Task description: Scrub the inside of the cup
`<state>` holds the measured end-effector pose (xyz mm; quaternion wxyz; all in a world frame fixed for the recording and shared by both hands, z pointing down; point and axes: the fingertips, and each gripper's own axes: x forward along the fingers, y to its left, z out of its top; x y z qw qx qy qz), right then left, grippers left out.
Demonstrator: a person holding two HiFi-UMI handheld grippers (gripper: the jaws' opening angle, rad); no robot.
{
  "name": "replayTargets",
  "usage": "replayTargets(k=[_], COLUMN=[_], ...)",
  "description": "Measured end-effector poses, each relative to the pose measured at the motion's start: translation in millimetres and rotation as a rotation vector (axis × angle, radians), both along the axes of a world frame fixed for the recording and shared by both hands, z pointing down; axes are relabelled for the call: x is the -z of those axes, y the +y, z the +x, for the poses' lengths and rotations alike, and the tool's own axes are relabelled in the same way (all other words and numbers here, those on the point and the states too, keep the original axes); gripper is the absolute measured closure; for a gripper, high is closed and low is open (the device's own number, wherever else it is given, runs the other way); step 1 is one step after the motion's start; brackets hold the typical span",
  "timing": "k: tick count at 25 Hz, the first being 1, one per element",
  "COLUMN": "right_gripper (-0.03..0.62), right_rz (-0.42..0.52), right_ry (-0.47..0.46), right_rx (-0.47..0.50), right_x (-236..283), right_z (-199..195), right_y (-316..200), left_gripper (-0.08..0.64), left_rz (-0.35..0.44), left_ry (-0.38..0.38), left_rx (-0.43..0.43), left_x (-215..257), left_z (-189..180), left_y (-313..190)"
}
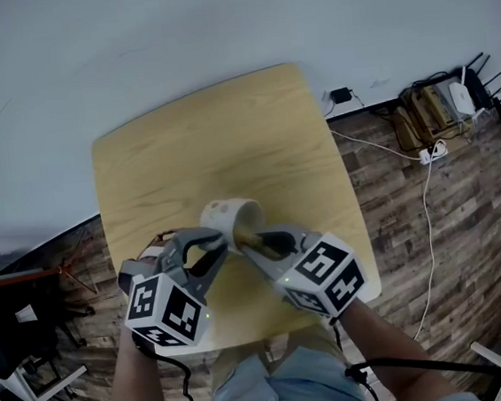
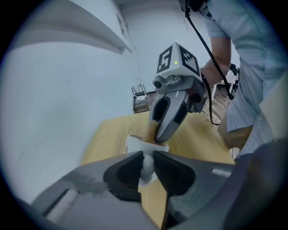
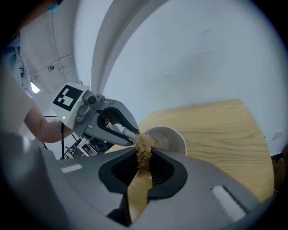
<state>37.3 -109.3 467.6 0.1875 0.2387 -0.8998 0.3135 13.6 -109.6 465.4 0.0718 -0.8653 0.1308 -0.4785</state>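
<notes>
Left gripper [image 1: 219, 243]: it was clamped narrow on the handle [image 2: 147, 167] of the white cup [image 1: 230, 213], with the pads pressing from both sides.
Cup: I held it tipped on its side over the near part of the wooden table [image 1: 225, 127], mouth turned to the right toward my other tool. I could not tell whether it touched the tabletop.
Right gripper [image 3: 144, 155]: its jaws were pinched on a tuft of tan scrubbing fibre [image 3: 144, 147] that stuck out past the tips.
Tuft: it was at the cup's rim, right at the mouth. How far inside it reached I could not make out.
Step in hand: as I judged it, the scrub itself, with the tuft just at the opening.
Next move: push the tuft deeper and sweep it round the inner wall and the bottom, while the left grip keeps the cup from twisting on its handle.
Risk: the handle could slip between the pads if I pressed too hard.
</notes>
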Motion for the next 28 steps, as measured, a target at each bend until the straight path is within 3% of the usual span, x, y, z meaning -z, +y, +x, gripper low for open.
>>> replayTargets(k=[15, 23, 28], right_gripper=[0.535, 0.535, 0.535], right_rz=[0.147, 0.082, -0.002], right_ry=[0.095, 0.146, 0.094], right_rx=[-0.027, -0.005, 0.009], right_x=[3.4, -28.8, -26.8], right_z=[18.4, 26.2, 11.1], right_y=[-40.5, -23.7, -1.9], left_gripper=[0.463, 0.463, 0.463], left_rz=[0.015, 0.002, 0.001], left_ry=[0.003, 0.051, 0.046], left_rx=[-0.007, 0.034, 0.029], left_x=[1.4, 2.5, 1.6], left_z=[-5.1, -4.3, -4.7], left_y=[0.3, -0.8, 0.3])
